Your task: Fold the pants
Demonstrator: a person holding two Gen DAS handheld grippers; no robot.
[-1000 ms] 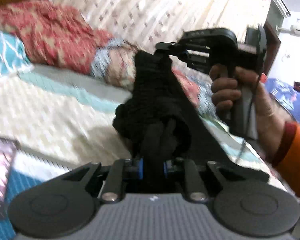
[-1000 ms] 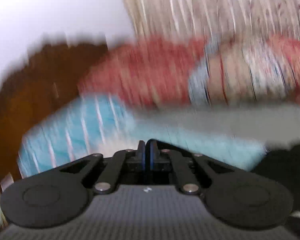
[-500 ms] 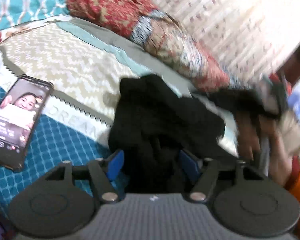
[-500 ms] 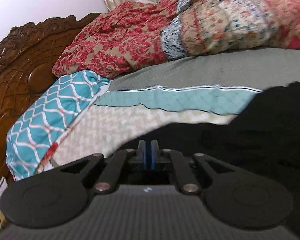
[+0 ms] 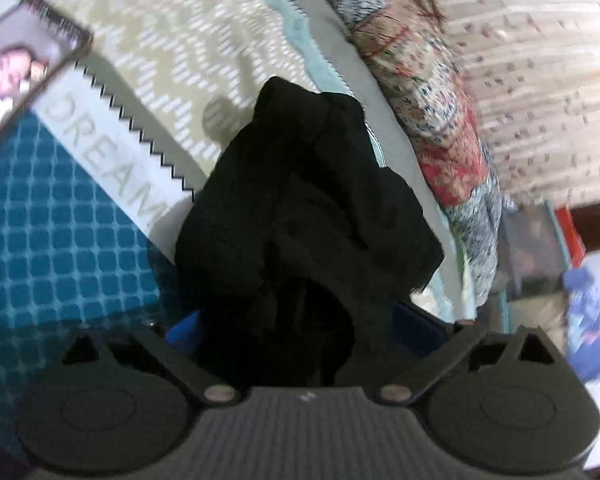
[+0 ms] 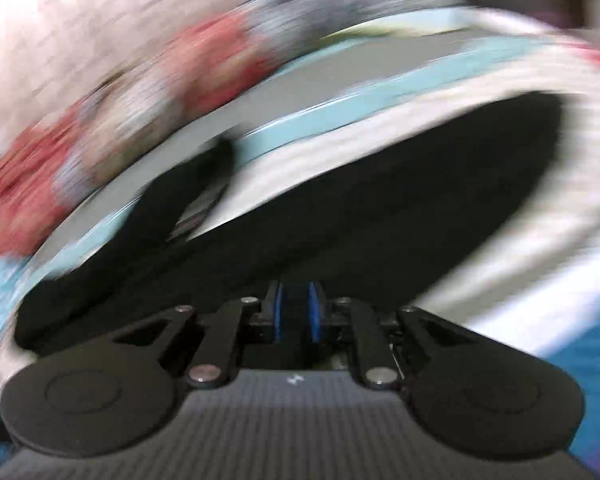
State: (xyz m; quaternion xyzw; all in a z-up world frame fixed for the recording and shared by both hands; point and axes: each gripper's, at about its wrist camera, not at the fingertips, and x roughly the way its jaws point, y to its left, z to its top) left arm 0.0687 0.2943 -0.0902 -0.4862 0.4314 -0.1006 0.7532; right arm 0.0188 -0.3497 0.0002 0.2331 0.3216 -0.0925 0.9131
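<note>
left gripper [image 5: 296,324]: jaws spread wide, black pants [image 5: 300,208] bunching between them on the bedspread [image 5: 172,40] | right gripper [image 6: 298,312]: pinching the pants' near edge | phone [image 5: 24,56]: lying far left

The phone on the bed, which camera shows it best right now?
The left wrist view. The phone lies at the upper left on the bedspread, screen lit, though its edge is cut off and it is slightly blurred. The right wrist view shows no phone, only the motion-blurred black pants and bedding.
</note>
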